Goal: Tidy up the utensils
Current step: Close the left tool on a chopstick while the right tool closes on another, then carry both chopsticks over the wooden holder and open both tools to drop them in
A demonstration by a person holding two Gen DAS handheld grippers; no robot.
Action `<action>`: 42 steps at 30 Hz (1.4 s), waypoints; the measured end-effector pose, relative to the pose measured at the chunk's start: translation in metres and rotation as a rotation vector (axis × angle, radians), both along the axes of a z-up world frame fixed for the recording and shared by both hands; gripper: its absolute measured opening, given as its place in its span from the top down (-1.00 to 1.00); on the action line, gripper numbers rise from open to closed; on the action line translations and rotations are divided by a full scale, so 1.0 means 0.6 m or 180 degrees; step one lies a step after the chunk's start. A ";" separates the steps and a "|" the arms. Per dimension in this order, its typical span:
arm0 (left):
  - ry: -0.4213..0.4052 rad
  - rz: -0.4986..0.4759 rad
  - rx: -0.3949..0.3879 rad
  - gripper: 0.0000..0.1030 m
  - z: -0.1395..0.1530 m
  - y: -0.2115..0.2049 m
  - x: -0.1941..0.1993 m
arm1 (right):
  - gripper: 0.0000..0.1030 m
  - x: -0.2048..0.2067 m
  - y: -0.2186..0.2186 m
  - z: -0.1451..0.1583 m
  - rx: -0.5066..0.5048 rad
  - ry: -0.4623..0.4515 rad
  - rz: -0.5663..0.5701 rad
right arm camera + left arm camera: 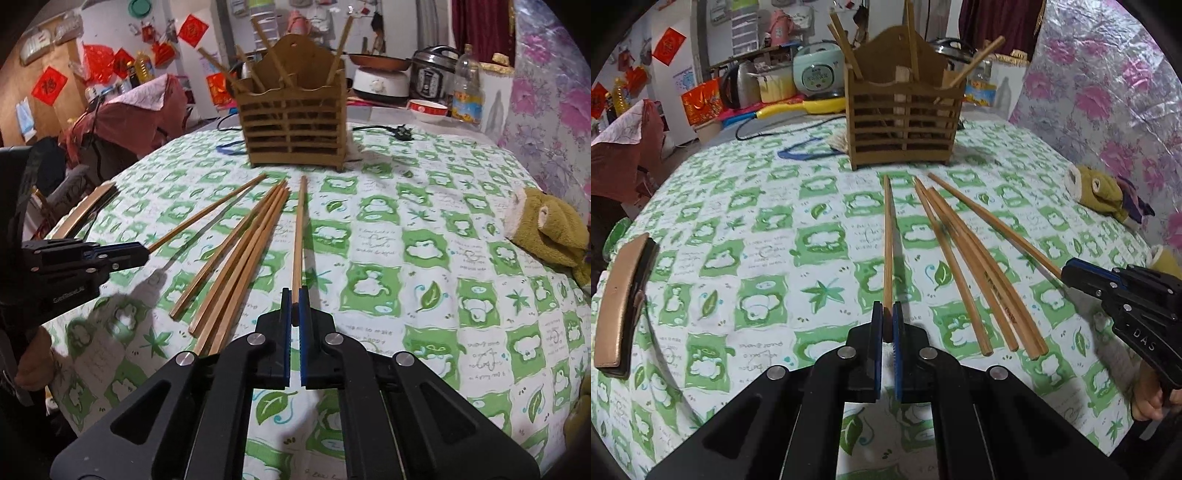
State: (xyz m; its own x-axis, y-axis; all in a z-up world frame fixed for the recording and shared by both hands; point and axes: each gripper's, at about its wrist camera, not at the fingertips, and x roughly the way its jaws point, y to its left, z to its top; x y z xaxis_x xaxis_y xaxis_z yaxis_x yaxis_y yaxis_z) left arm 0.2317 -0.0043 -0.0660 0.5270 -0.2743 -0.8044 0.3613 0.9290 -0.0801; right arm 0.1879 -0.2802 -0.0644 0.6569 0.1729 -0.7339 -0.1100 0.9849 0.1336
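A slatted wooden utensil holder (905,122) (295,129) stands at the far side of the table with several chopsticks upright in it. My left gripper (887,308) (146,253) is shut on the near end of one wooden chopstick (887,240) that points toward the holder. My right gripper (294,295) (1065,271) is shut on the near end of another chopstick (298,236). Between the two held sticks, three loose chopsticks (964,266) (236,258) lie fanned on the green-and-white tablecloth (757,258).
A yellow-green plush toy (1100,192) (550,229) lies at the table's right edge, by a floral covering. A tan curved object (620,302) rests at the left edge. A blue cord (805,151), a plug (402,133), a bowl (426,109) and cookers sit behind the holder.
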 end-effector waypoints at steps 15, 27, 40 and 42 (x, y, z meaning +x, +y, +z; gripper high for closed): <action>-0.0398 0.0100 -0.0211 0.90 0.166 0.009 0.023 | 0.95 0.006 -0.024 0.174 0.0142 -0.0713 -0.0165; -0.0599 -0.0007 -0.0248 0.90 0.234 -0.003 0.033 | 0.30 0.021 0.006 0.056 -0.0375 0.0112 0.0188; -0.0718 0.0000 -0.0210 0.90 0.278 0.000 0.063 | 0.88 0.026 -0.020 0.052 -0.0264 0.0157 0.0058; -0.0749 -0.0009 -0.0226 0.90 0.295 -0.003 0.073 | 0.88 0.028 -0.025 0.110 -0.0223 -0.0101 0.0078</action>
